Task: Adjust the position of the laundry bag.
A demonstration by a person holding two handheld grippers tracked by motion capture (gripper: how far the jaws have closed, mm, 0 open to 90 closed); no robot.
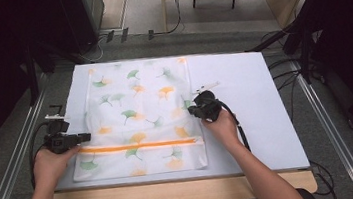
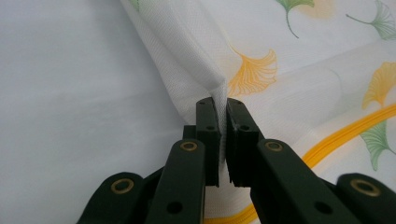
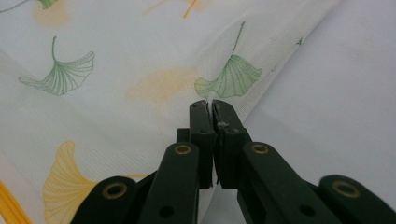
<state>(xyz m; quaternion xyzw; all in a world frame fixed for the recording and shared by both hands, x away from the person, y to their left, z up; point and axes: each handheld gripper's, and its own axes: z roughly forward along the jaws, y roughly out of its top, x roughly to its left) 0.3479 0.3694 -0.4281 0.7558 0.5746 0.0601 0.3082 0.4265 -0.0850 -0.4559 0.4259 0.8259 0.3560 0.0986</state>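
**Both tongs pinch the side edges of the mesh bag**

White table [image 1: 262, 120] fills the middle of the room, with grey floor and cables around it. On it lies my mesh laundry bag [image 1: 141, 118], white with green and orange ginkgo leaves and an orange zipper [image 1: 139, 145] running across it near my side. The bag's long way runs away from me, from the near table edge to the far one.

My left gripper [image 1: 86, 136] sits at the bag's left edge, just beyond the zipper. In the left gripper view its jaws are closed on a pinched fold of the mesh [image 2: 219, 95]. My right gripper [image 1: 192, 110] sits at the bag's right edge, a little farther from me, and its jaws are closed on the cloth edge too. So the bag lies between my two hands, one at each side. Both hands rest low, with the tongs pointing inward at the bag. I think the next move is a lift or a fold.
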